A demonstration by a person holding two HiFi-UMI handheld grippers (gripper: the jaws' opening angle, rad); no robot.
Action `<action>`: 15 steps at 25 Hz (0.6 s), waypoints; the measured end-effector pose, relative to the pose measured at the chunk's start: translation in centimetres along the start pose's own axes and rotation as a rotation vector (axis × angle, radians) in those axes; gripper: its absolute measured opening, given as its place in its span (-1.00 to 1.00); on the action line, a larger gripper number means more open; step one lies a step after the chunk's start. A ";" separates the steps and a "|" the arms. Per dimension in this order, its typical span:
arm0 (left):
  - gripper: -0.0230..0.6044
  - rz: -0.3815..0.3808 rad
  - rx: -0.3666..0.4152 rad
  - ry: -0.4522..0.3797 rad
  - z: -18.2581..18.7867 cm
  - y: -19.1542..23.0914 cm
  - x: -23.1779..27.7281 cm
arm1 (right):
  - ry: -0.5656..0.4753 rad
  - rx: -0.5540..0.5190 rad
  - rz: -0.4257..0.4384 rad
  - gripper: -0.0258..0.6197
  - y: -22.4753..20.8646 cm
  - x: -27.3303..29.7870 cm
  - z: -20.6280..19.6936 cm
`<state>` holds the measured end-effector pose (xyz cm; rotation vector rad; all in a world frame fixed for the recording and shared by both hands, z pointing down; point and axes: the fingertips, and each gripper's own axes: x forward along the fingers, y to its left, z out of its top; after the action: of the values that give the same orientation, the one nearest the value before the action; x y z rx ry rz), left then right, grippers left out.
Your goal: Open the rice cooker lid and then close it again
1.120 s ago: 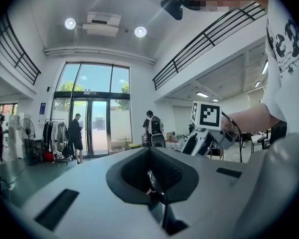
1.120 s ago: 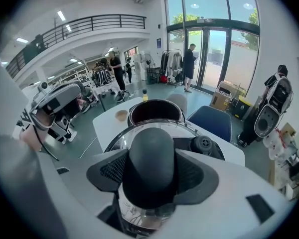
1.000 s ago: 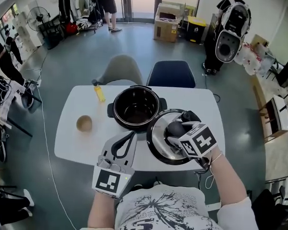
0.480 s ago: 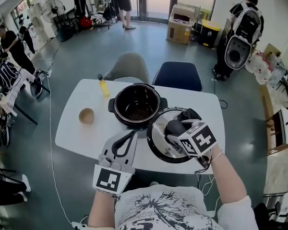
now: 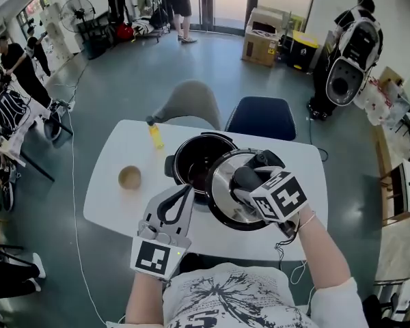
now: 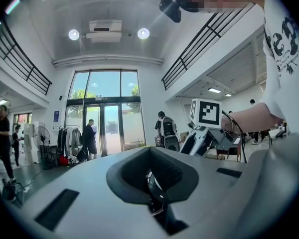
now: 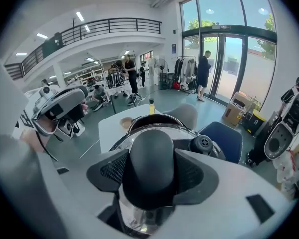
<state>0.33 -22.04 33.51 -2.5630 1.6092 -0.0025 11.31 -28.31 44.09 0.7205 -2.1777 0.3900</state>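
The black rice cooker pot stands open on the white table. Its round steel lid is tilted and overlaps the pot's right rim. My right gripper is shut on the lid's black knob, with a ribbed pad on each side of it. The pot's rim shows just beyond the lid in the right gripper view. My left gripper hovers over the table's front edge, left of the lid. It is shut with nothing in it.
A yellow bottle and a small wooden bowl sit on the table's left part. A grey chair and a blue chair stand behind the table. People and boxes are farther off.
The right gripper has carried the lid left, from beside the pot to over its right rim. The left gripper has shifted slightly forward.
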 end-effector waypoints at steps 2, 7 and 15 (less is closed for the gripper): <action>-0.88 -0.017 -0.005 -0.020 0.4 2.1 0.7 | 0.002 0.001 0.009 0.00 0.0 1.5 2.3; -0.88 -0.047 0.010 -0.027 0.5 7.8 1.9 | 0.025 0.011 0.030 0.00 0.6 5.8 7.6; -0.88 -0.062 -0.003 -0.010 -1.1 15.4 3.8 | 0.064 0.018 0.018 0.00 0.1 11.7 12.5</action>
<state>-11.89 -32.22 32.86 -2.6098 1.5261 0.0068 -2.32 -38.63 45.07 0.6895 -2.1240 0.4368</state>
